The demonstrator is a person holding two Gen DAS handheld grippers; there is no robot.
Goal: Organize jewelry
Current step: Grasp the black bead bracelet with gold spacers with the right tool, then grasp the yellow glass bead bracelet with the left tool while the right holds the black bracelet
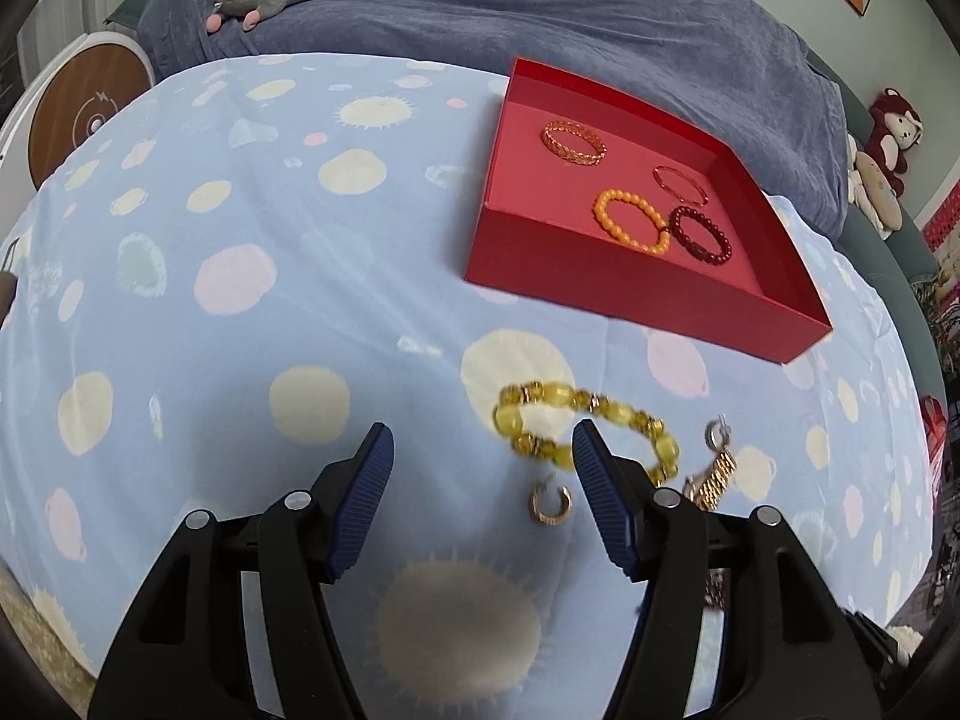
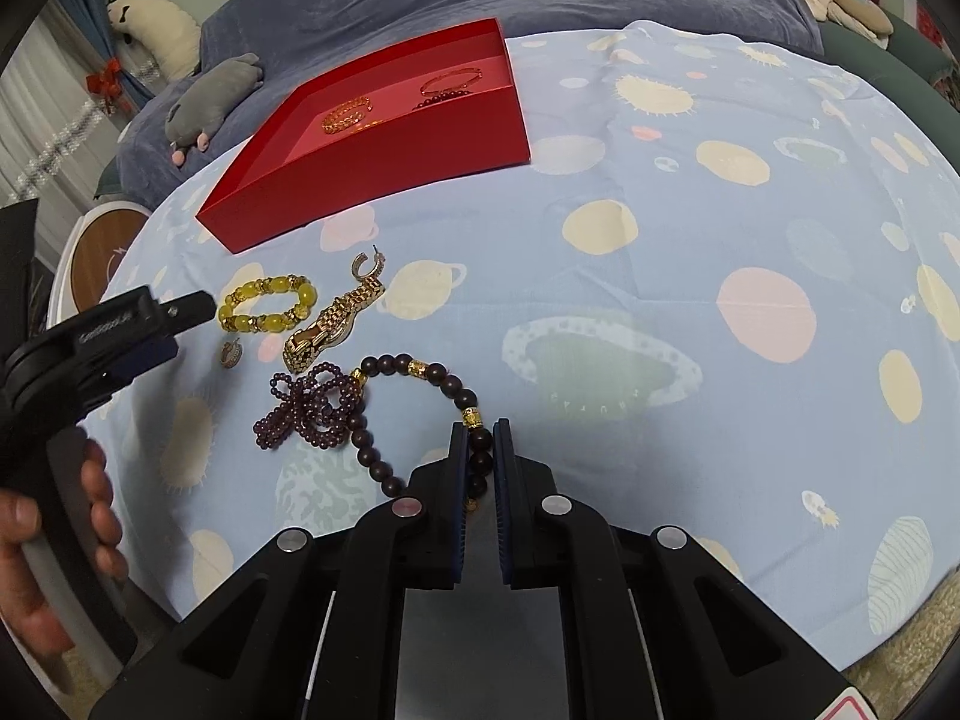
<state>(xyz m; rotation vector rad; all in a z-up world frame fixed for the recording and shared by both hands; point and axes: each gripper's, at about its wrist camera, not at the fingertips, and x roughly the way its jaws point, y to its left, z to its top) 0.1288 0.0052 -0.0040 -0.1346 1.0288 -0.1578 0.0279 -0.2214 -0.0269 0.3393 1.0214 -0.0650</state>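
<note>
Jewelry is lying in two groups on the planet-print sheet [image 2: 750,192]. Four bracelets are sitting inside the red box [image 1: 636,300]: a gold chain bracelet [image 1: 573,143], a thin rose bangle [image 1: 681,185], an orange bead bracelet [image 1: 631,221] and a dark red bead bracelet [image 1: 701,233], the last two touching. Outside the box, near its front wall, a yellow bead bracelet [image 2: 267,303] is lying just beside a gold watch [image 2: 333,324], with one hoop earring [image 2: 367,267] at the watch's far end and a second earring [image 2: 231,353] close to the yellow beads. A purple bead strand [image 2: 312,405] is lying bunched, touching the brown bead bracelet [image 2: 414,369].

You are holding the right gripper [image 2: 480,429] with its pads pinching the brown bead bracelet; beads are showing between them, the rest of the loop resting on the sheet. You are holding the left gripper [image 1: 480,438] with its jaws spread and nothing between them; its right finger is overlapping the yellow bead bracelet in the left wrist view. Your left hand [image 2: 54,528] is wrapping its handle.
</note>
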